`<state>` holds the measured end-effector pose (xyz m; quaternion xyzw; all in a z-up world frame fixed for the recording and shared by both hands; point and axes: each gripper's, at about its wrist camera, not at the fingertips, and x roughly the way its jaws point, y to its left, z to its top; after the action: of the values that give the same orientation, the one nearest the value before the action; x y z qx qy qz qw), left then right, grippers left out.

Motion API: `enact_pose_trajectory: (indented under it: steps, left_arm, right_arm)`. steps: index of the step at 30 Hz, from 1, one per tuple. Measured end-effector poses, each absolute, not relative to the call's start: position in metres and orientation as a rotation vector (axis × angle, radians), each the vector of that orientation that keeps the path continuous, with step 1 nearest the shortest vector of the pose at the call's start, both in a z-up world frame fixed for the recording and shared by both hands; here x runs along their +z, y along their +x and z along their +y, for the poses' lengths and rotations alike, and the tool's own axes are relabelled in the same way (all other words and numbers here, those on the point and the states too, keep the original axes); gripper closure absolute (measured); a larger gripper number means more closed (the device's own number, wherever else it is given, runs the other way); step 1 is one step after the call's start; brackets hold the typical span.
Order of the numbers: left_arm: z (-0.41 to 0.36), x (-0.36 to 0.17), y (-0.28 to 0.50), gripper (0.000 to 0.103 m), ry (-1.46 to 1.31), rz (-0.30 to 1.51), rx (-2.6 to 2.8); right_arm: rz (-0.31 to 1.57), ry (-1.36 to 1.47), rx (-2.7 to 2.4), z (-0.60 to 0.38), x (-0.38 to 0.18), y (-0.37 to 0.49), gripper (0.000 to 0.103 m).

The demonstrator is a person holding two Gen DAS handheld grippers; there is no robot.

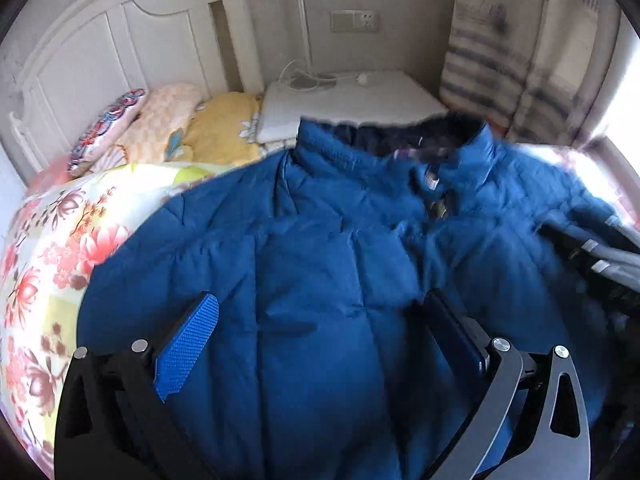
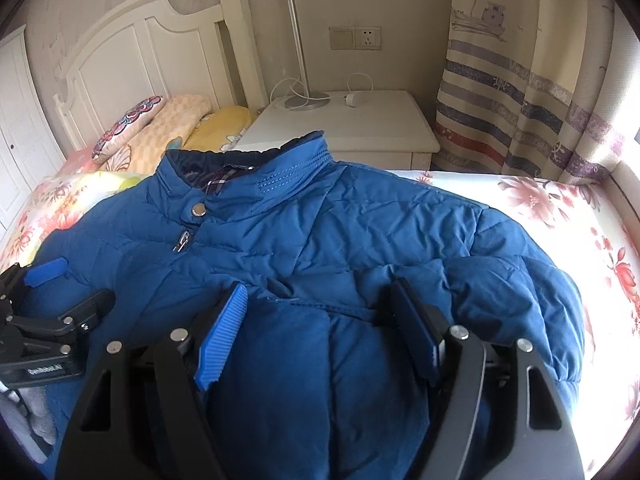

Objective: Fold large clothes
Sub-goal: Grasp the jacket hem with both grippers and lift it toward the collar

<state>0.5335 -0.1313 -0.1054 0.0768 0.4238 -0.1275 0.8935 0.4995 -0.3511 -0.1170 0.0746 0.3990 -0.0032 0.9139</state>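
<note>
Jacket: 1, blue, on bed; 2 grippers, jaws apart.

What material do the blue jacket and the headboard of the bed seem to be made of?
Blue jacket: likely quilted synthetic shell with padding; stitched puffy panels, slight sheen, fine creases. Headboard: probably white-painted wood; panelled, moulded edge, turned post.

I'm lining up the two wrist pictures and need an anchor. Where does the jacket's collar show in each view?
Left wrist: the collar sits upper centre-right, blurred, just below the white nightstand.
Right wrist: the collar sits upper centre-left, sharp, above the snap button.
Shared landmark: the wall socket above the nightstand.
</note>
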Motion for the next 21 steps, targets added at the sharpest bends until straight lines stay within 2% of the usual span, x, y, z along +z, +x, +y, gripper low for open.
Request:
enact_pose_trajectory:
  steps: [4, 8, 21]
  left_arm:
    - [-0.088, -0.085, 0.557, 0.005, 0.057, 0.838, -0.155]
    - [-0.06, -0.129, 0.592, 0.004, 0.003, 0.975, -0.142]
    - [-0.045, -0.125, 0.576, 0.004, -0.126, 0.876, -0.183]
  right_arm:
    - [0.815, 0.175, 0.005, -0.354, -0.117, 0.499, 0.029]
    - [0.807, 0.191, 0.012, -0.356, -0.117, 0.498, 0.029]
    - [0.799, 0.242, 0.027, -0.361, -0.118, 0.499, 0.029]
